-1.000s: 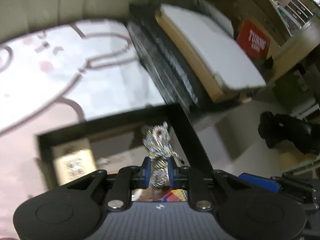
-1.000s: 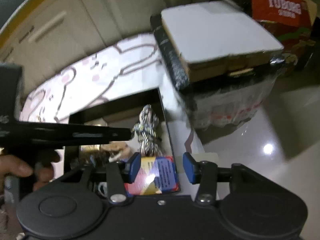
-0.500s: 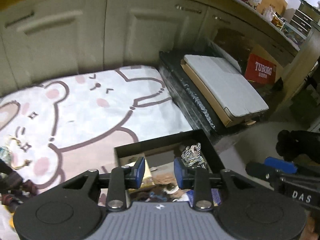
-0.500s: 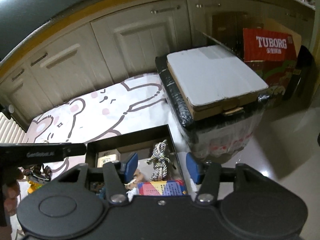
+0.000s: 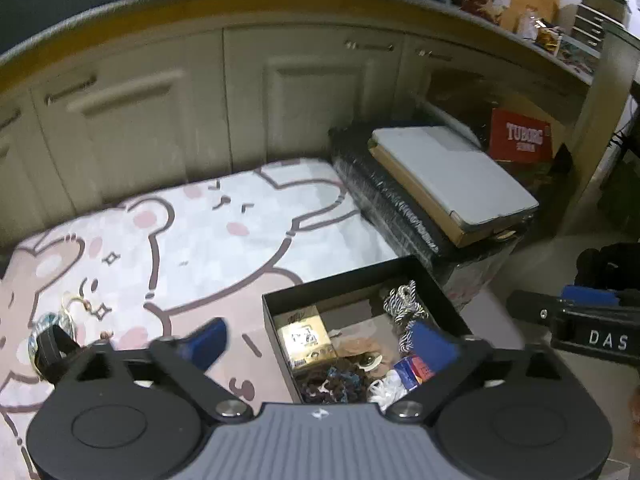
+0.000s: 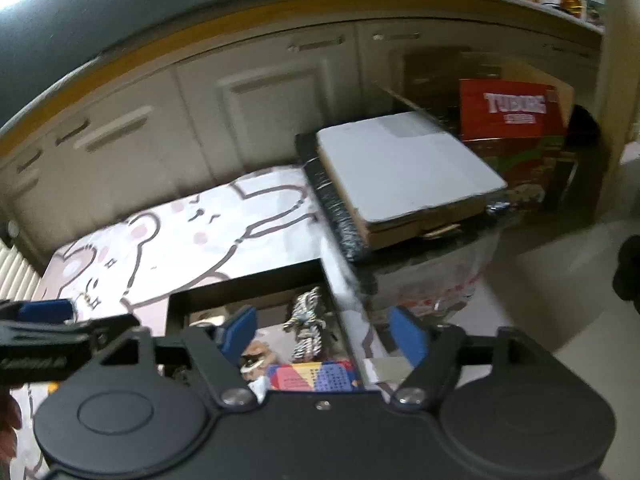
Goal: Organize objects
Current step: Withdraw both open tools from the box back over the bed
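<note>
Black-and-white cord bundle (image 5: 402,309) is being left in black box (image 5: 276,300), at its 1 o'clock corner | left gripper (image 5: 316,342), right gripper (image 6: 322,334): jaws are being opened, nothing held | next: loose items (image 5: 52,336) at 9 o'clock on bear mat (image 5: 200,248) are likely being targeted.

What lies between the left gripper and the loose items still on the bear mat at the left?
Nothing visible. The left gripper hangs above the black box, jaws opening with nothing between them. The loose items lie on the bear mat to its left, with only bare mat between.
</note>
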A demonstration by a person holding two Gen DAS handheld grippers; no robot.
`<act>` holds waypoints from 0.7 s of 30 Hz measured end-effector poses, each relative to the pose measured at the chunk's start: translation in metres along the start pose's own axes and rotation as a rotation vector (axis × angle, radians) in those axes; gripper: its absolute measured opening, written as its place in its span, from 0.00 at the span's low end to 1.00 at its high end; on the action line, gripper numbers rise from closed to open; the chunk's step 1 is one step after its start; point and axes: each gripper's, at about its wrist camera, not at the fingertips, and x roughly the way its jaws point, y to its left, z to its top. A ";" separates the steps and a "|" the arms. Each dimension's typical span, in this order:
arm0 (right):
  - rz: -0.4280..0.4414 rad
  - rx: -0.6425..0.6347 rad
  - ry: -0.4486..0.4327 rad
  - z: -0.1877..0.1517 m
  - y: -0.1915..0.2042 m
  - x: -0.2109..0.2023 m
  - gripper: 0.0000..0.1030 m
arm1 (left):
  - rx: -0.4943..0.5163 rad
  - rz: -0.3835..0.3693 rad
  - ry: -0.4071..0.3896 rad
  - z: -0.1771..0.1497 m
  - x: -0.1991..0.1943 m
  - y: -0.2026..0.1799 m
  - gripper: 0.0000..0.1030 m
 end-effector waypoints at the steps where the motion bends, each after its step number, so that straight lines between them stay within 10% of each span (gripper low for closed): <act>1: -0.009 0.006 -0.006 -0.002 -0.002 -0.001 0.84 | 0.012 0.001 -0.008 -0.001 -0.002 -0.002 0.99; 5: -0.067 -0.015 -0.029 -0.010 -0.007 -0.008 1.00 | 0.026 0.009 -0.015 -0.003 -0.005 -0.005 1.00; 21: -0.102 -0.027 -0.057 -0.010 0.012 -0.017 1.00 | 0.004 0.016 -0.007 -0.010 -0.008 0.019 1.00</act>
